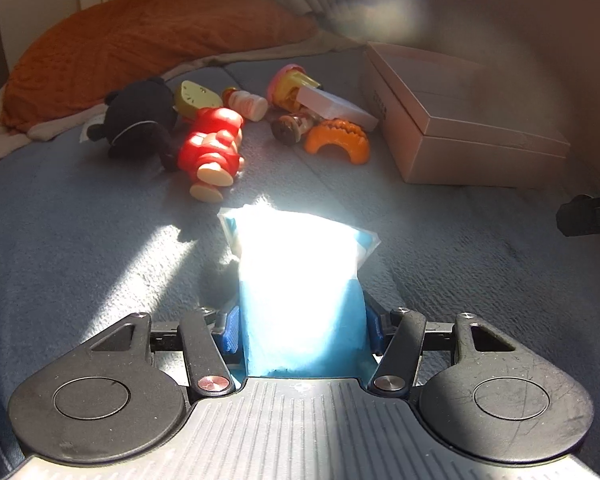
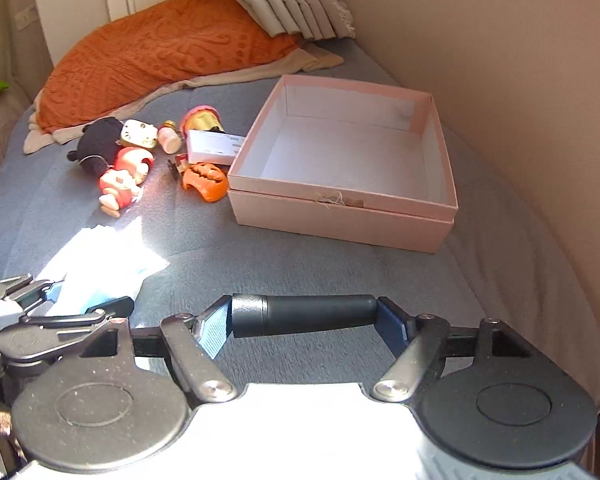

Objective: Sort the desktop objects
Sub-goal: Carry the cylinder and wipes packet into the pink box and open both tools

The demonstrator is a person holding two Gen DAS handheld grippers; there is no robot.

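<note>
Pink box (image 2: 380,216) ahead of right gripper (image 2: 304,316) was empty; left gripper (image 1: 302,330) clamped blue packet (image 1: 300,280), right clamped black cylinder (image 2: 304,315); toys (image 2: 120,176) unsorted.

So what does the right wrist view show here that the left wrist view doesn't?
Only the right wrist view shows the pink box's empty inside, the right gripper shut on a black cylinder, and grey curtains.

Only the left wrist view shows the left gripper closed on the blue and white packet up close.

Both show the toy pile: red figure, black plush, orange clip, plus the orange pillow.
</note>
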